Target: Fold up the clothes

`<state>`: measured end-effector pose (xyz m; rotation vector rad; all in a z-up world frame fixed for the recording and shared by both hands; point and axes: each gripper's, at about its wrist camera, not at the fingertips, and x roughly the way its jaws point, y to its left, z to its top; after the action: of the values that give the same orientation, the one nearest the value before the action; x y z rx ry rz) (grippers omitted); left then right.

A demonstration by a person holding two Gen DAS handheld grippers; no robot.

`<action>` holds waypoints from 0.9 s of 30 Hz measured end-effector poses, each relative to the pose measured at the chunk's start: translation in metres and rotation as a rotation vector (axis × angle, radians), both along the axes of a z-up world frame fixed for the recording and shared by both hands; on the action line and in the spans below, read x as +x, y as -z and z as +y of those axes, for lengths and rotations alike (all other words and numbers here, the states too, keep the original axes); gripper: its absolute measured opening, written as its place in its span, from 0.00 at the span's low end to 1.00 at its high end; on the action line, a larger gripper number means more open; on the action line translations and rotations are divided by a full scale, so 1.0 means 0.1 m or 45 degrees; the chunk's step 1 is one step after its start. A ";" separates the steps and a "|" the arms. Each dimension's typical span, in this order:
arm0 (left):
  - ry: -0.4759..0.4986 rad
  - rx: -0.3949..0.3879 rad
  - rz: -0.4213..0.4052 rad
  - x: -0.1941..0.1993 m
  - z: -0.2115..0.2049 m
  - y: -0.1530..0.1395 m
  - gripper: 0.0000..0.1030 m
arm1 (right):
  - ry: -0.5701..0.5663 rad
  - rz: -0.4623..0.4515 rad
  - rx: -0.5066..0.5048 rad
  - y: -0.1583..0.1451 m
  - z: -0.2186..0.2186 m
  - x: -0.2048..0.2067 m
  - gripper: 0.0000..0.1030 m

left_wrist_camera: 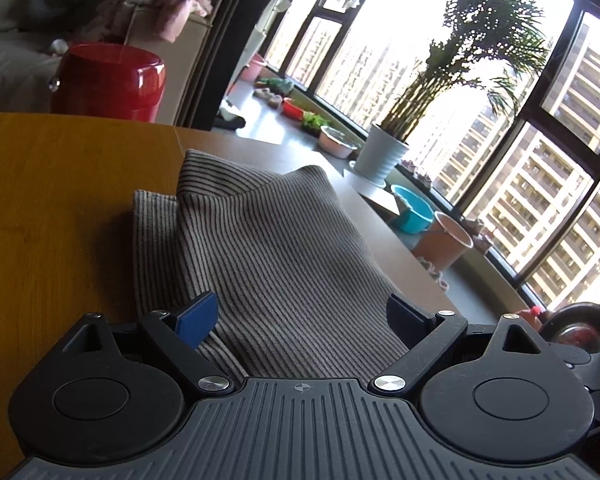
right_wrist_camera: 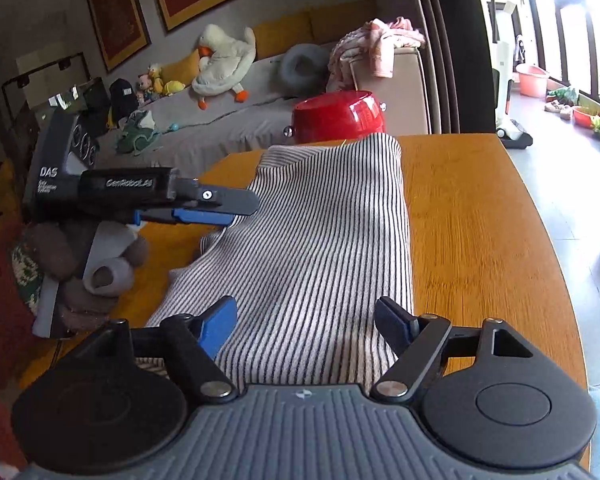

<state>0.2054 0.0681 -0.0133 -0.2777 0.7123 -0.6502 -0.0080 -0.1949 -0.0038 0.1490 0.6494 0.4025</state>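
My left gripper (left_wrist_camera: 302, 318) is spread wide, fingers on either side of the striped garment (left_wrist_camera: 268, 248), nothing pinched. My right gripper (right_wrist_camera: 306, 322) is the same: jaws apart, straddling the near end of that cloth (right_wrist_camera: 324, 240).

The garment lies folded into a long band on the wooden table (right_wrist_camera: 480, 220), running away from both cameras. Its far end reaches the table's far edge, in front of the red pot (right_wrist_camera: 338, 116).

In the right wrist view, the left gripper (right_wrist_camera: 220, 210) comes in side-on, its blue pads at the cloth's left edge. From that angle I can't tell whether they touch it.

Readable text on its body: "DAS" on the grey housing, "GenRobot.AI" on the black bar. The small print under "DAS" is too blurred to read.
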 end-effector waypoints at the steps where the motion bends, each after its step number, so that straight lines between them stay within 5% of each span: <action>1: 0.010 -0.029 -0.004 -0.05 0.02 -0.04 0.92 | -0.011 0.006 -0.004 0.01 0.01 0.01 0.69; 7: 0.107 -0.065 0.017 -0.27 -0.10 0.00 0.93 | -0.041 0.011 -0.111 0.17 0.15 0.04 0.70; 22: 0.105 -0.044 -0.025 -0.40 -0.07 0.29 0.96 | 0.208 0.123 0.043 0.05 -0.40 0.42 0.77; 27: 0.119 -0.032 -0.047 -0.43 -0.08 0.29 0.96 | 0.196 0.157 0.054 0.19 -0.32 0.53 0.60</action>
<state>0.1620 0.0600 -0.0426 -0.2563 0.6849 -0.7516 0.0451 -0.2266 -0.0233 0.2639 0.7460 0.2599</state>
